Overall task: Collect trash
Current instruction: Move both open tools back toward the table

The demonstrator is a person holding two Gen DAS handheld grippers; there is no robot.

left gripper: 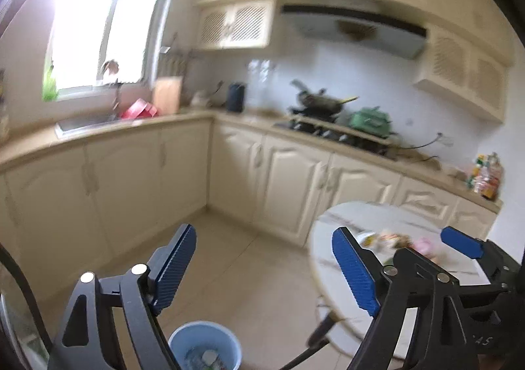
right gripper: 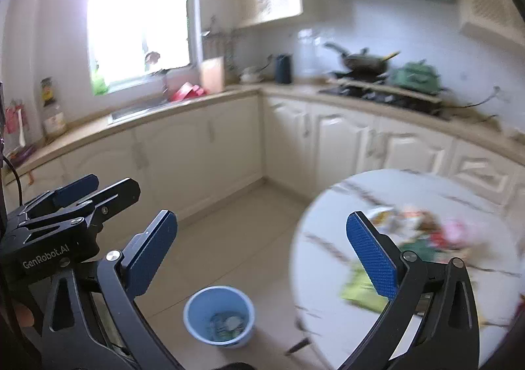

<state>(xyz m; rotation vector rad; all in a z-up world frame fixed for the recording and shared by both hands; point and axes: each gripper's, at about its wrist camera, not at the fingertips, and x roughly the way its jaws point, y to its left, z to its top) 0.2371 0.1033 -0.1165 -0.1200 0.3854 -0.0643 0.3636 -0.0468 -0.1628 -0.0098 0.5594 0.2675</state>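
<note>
Blue bin (right gripper: 219,315) stands on the floor beside the counter (right gripper: 328,206) for short drops; your left gripper (left gripper: 264,271) and right gripper (right gripper: 262,258) jaws gape wide, empty, facing the wrappers (right gripper: 423,232).

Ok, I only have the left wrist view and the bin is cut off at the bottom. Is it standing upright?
Observer: Yes. The right wrist view shows the whole blue bin upright on the floor.
Operator: Any trash on the table that I'm missing?
Observer: A yellow-green piece lies nearer the round table's edge than the blurred pile.
Operator: Is the right gripper carrying anything?
Observer: No. The right gripper is open with nothing between its fingers.
</note>
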